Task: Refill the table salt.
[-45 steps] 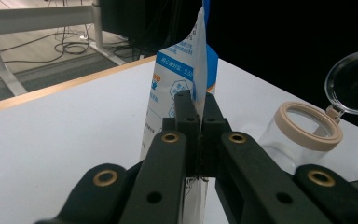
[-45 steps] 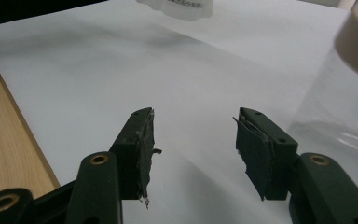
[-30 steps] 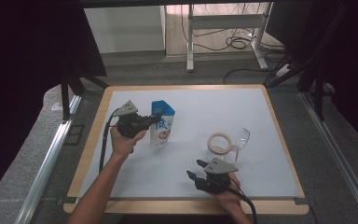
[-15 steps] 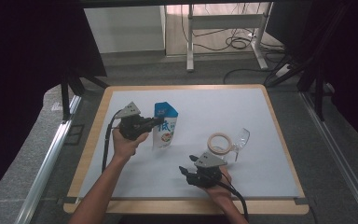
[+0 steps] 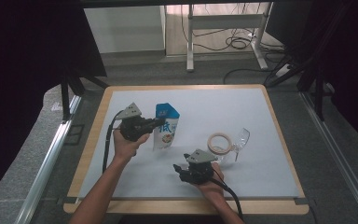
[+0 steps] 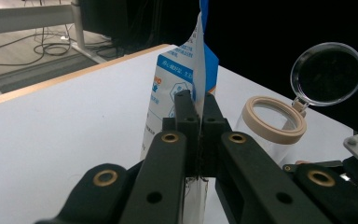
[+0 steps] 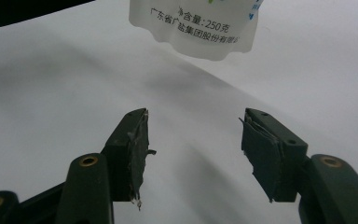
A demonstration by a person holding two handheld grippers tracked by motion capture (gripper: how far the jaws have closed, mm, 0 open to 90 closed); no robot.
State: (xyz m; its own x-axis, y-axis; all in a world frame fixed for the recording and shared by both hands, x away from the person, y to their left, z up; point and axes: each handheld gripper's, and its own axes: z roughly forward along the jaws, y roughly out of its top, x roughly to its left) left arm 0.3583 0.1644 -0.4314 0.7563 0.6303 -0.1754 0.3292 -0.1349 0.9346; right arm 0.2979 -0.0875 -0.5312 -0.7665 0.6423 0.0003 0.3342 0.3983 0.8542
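Left gripper (image 5: 154, 123), mid-left of the high view, clamps the pouch's (image 5: 166, 127) edge; right gripper (image 5: 179, 170), lower centre, gapes empty beside the jar (image 5: 223, 145).

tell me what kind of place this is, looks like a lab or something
Probably a lab or recording workspace, not a home: a wood-edged table with a plain white mat, dark curtains around it, and loose cables on the floor by a metal desk frame.
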